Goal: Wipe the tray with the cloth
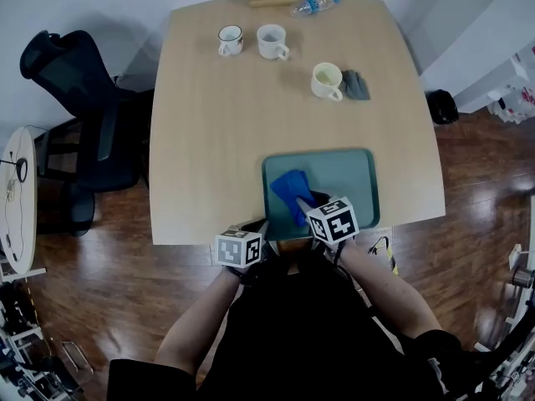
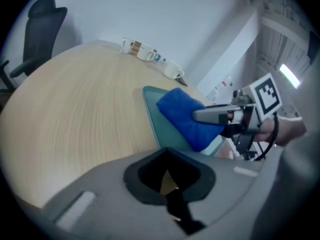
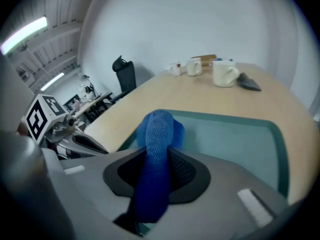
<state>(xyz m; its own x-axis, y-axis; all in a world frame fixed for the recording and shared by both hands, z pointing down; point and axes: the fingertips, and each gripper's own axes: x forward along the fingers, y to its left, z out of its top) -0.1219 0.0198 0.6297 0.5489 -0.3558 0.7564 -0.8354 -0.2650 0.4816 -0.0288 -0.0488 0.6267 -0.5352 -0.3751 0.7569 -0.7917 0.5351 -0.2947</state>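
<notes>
Resting on teal tray [image 1: 349,179]: blue cloth [image 1: 289,191].

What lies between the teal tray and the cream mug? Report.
Only bare light wooden tabletop separates the teal plastic tray from the cream ceramic mug; head view shows it.

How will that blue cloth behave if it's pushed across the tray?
Probably floppy: the blue cloth bunches in soft folds where the right gripper pinches it. Likely light, and apt to crumple rather than slide flat on the tray.
</notes>
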